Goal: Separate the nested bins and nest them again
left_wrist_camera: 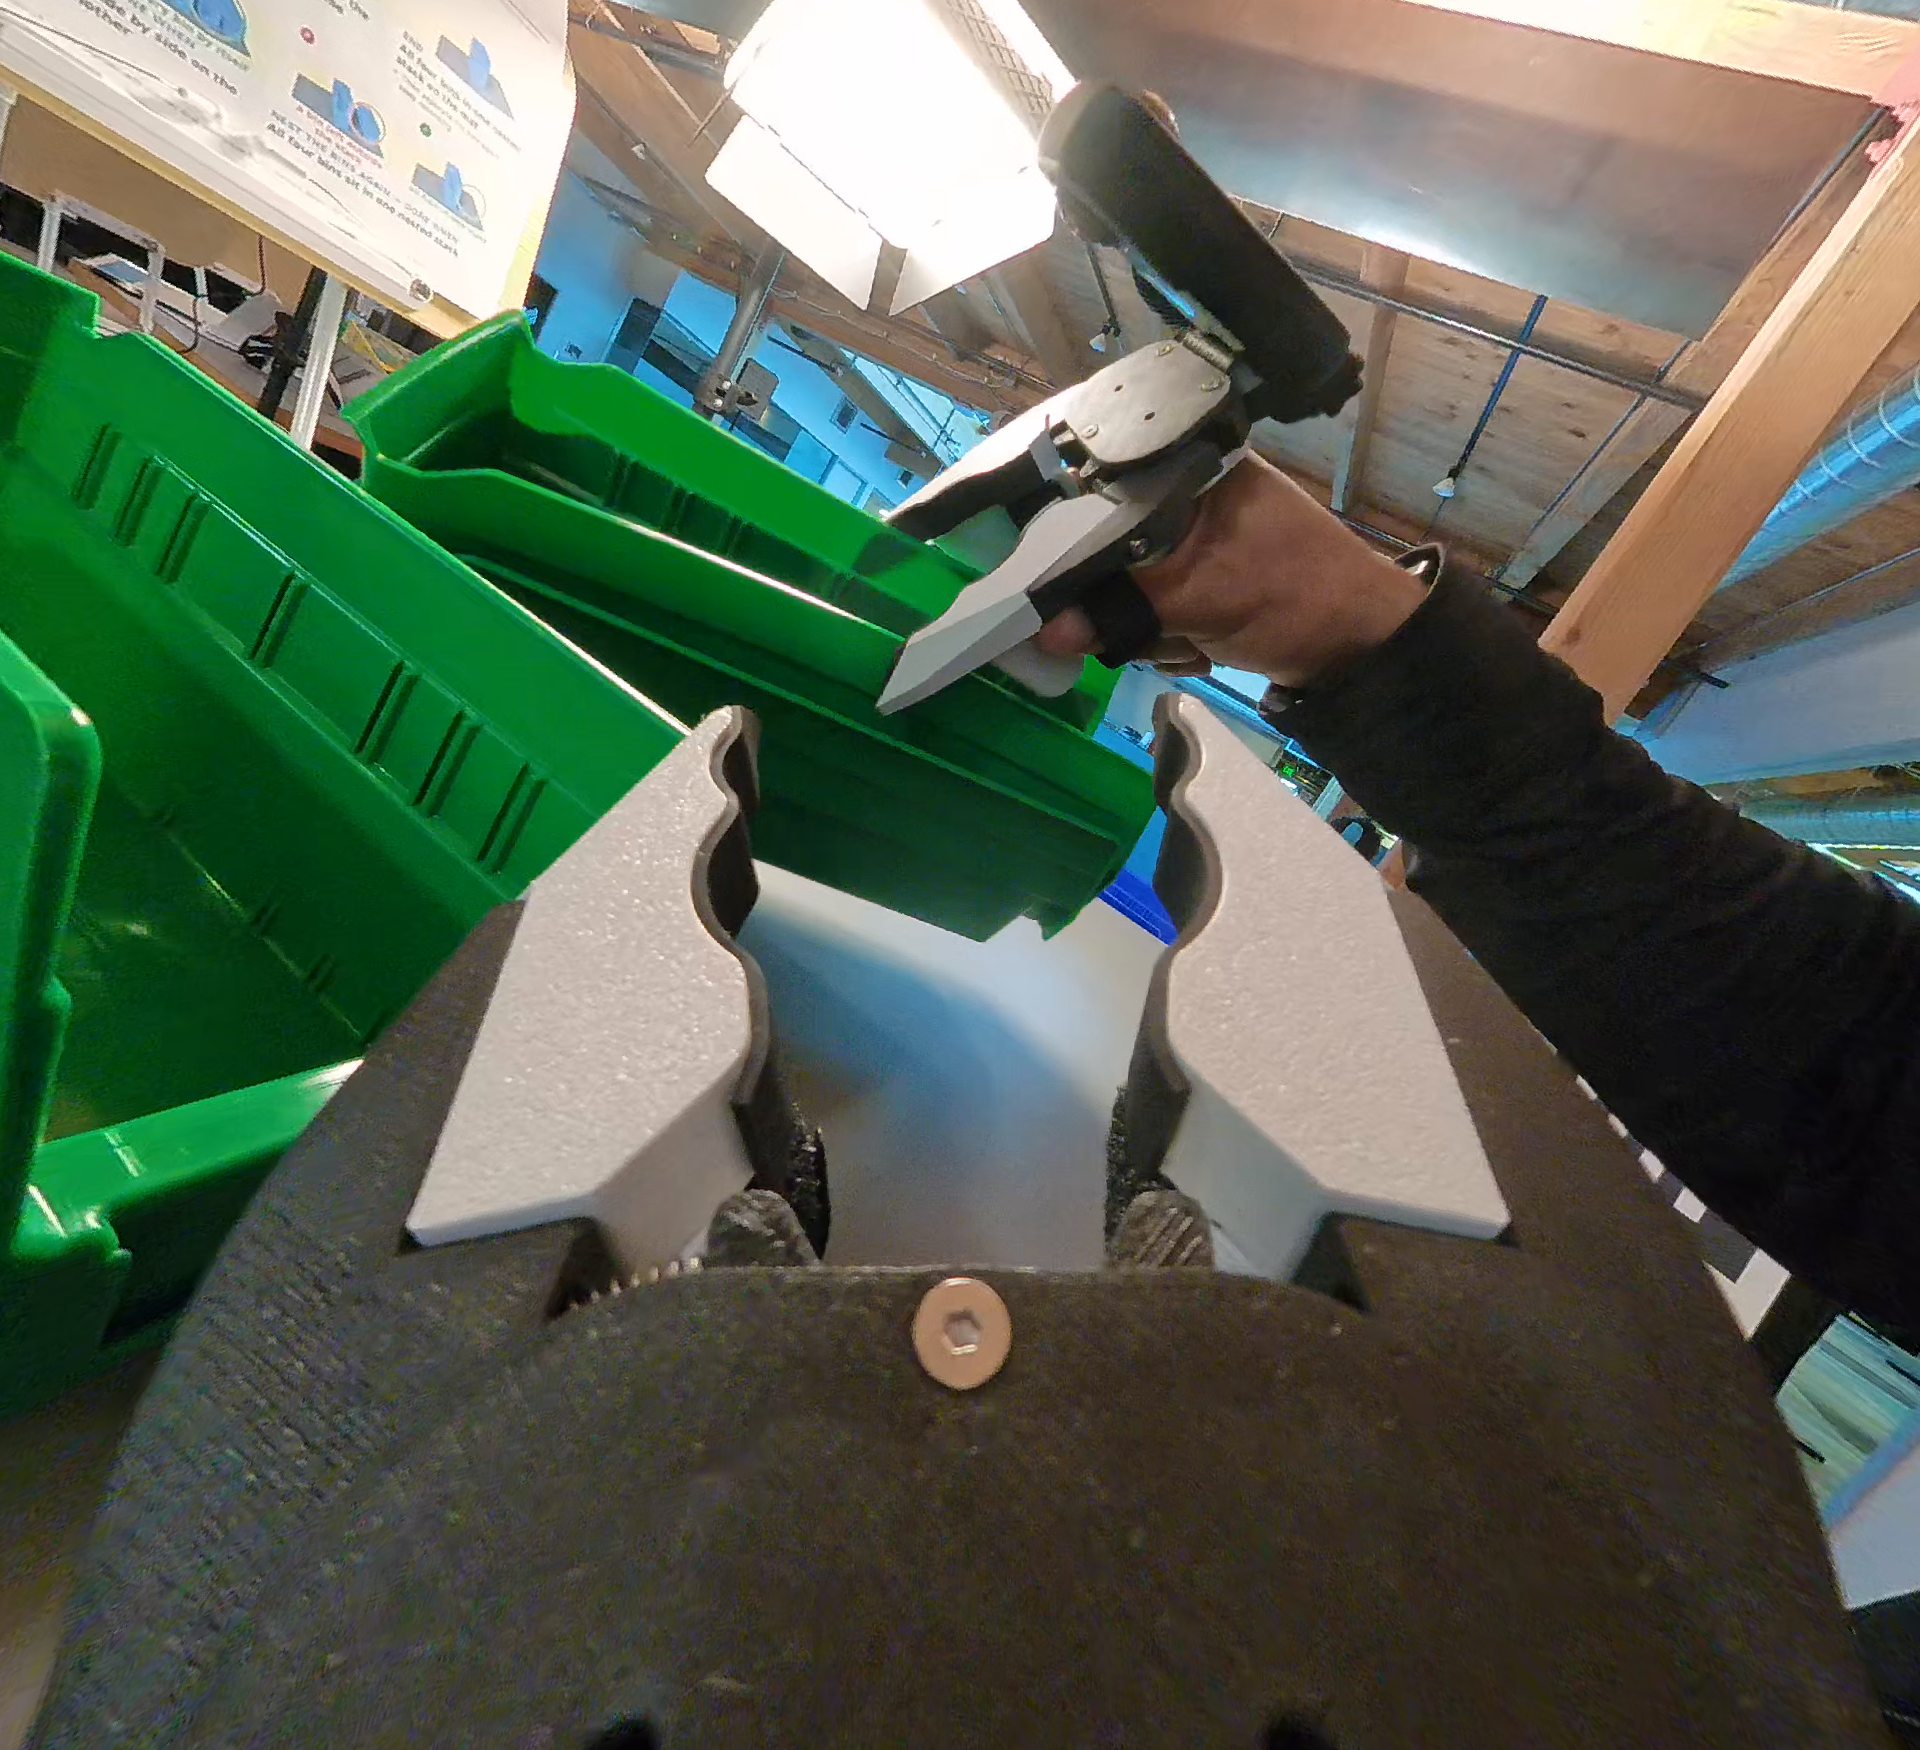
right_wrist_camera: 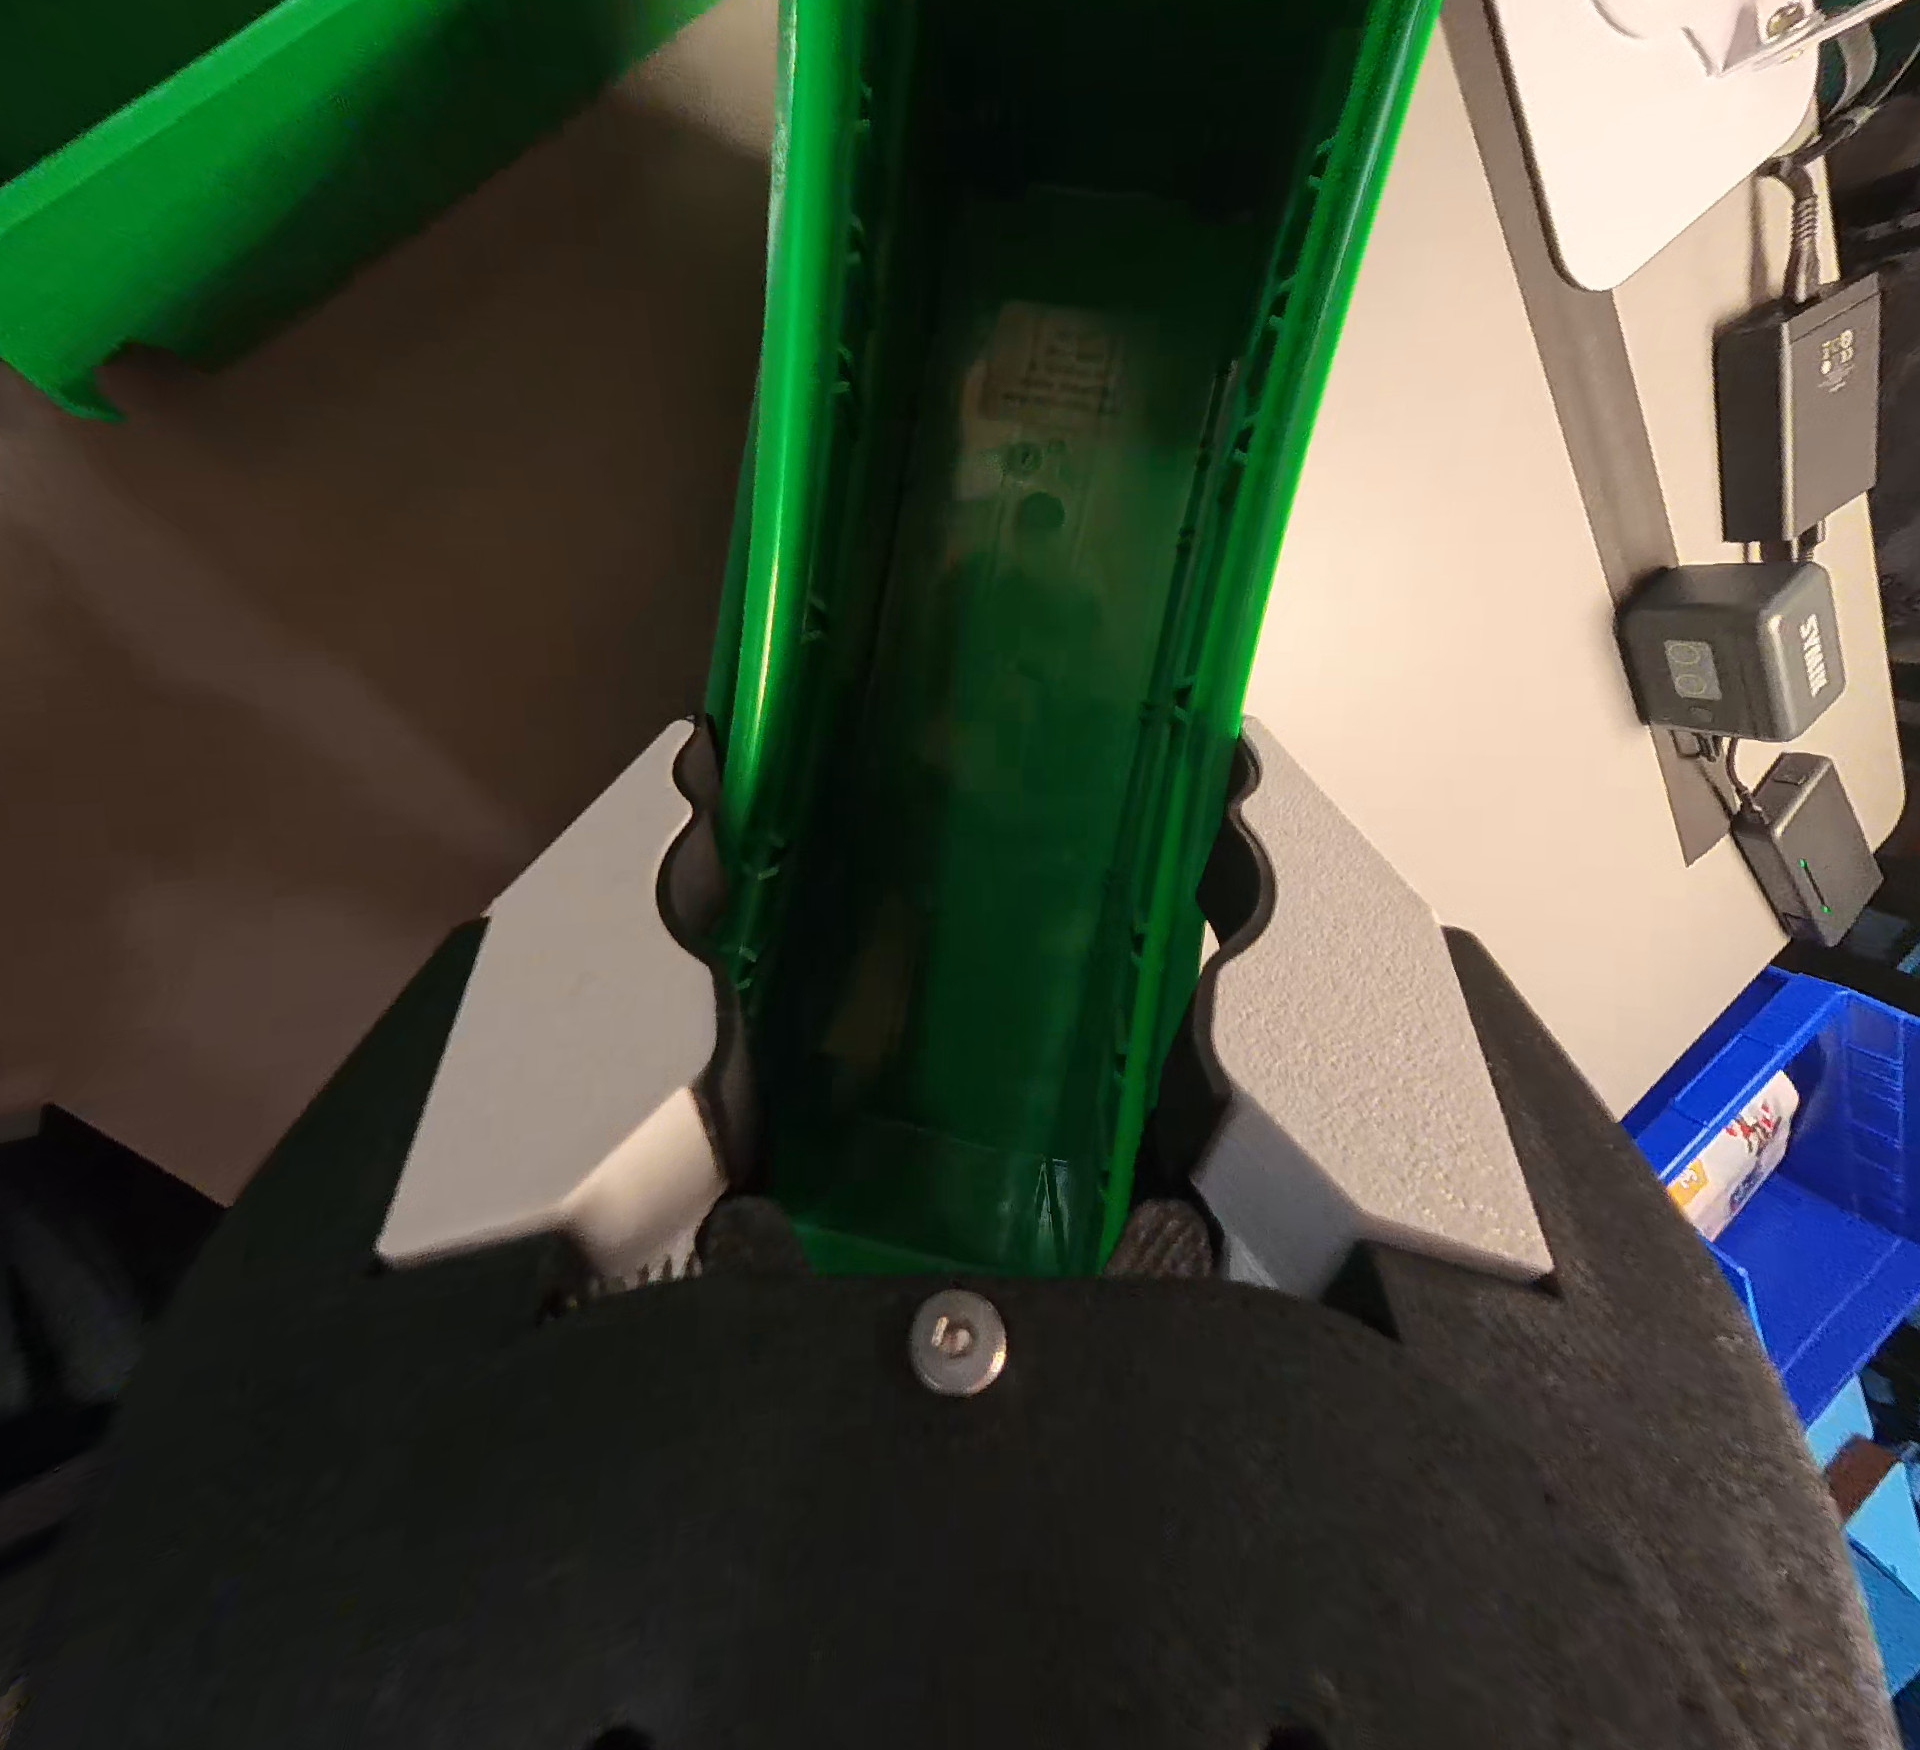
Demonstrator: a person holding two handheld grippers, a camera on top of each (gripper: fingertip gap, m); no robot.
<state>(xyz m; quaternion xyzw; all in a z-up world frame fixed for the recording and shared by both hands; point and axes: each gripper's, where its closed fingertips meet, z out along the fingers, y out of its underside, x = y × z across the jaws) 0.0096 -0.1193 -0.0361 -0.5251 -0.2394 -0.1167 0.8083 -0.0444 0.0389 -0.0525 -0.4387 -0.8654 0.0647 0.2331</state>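
My right gripper (right_wrist_camera: 971, 744) is shut on a narrow green bin (right_wrist_camera: 987, 453). Its pads press on the bin's two long outer walls, and I look down into the bin. In the left wrist view the same gripper (left_wrist_camera: 914, 609), held by a hand, grips this bin (left_wrist_camera: 831, 765), which is tilted and off the white table (left_wrist_camera: 935, 1077). My left gripper (left_wrist_camera: 956, 734) is open and empty, low over the table, just in front of the lifted bin. Another green bin (left_wrist_camera: 260, 713) stands to its left and also shows in the right wrist view (right_wrist_camera: 260, 90).
A further green bin edge (left_wrist_camera: 42, 869) is at the far left. An instruction poster (left_wrist_camera: 291, 17) and a lamp panel (left_wrist_camera: 894, 90) stand behind. Black chargers (right_wrist_camera: 1787, 412) and a white lamp base (right_wrist_camera: 1662, 90) sit at the table's right edge, and a blue bin (right_wrist_camera: 1818, 1181) lies below it.
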